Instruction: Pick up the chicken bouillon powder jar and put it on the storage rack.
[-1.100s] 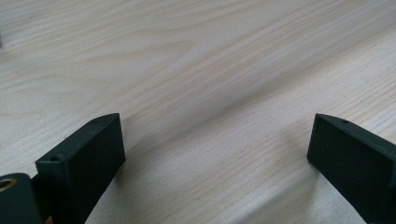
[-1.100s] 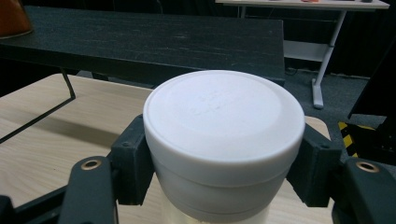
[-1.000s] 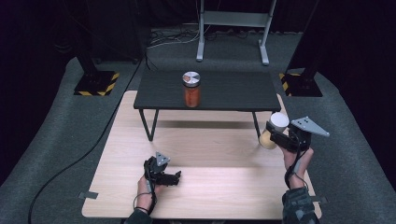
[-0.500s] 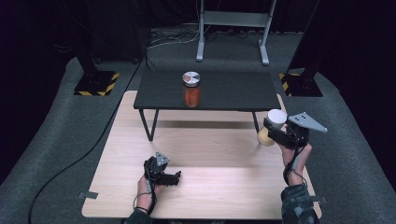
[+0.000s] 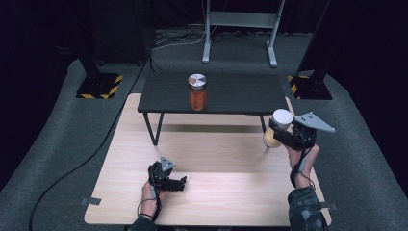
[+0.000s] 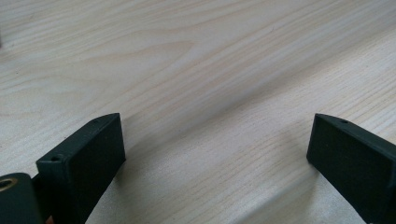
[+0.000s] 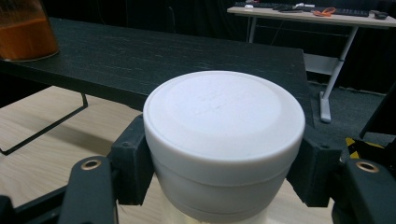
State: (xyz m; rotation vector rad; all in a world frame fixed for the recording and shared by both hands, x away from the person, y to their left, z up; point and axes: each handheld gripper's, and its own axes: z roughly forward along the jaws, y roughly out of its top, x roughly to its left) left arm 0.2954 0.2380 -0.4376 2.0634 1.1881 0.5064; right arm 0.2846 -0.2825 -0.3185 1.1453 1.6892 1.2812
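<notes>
Right gripper (image 5: pixel 281 134) clamped on white-lidded pale plastic jar (image 7: pixel 223 140) just under lid; rigid, smooth, probably light, slip-prone. Left gripper (image 5: pixel 174 183) jaws apart, empty, over light wooden tabletop (image 6: pixel 196 70).

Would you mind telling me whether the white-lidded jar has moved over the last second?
Yes, slightly: the white-lidded jar in the right gripper has crept up-frame, toward the black table's right leg.

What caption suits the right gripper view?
Right gripper clamps a white-lidded jar before the black shelf.
</notes>
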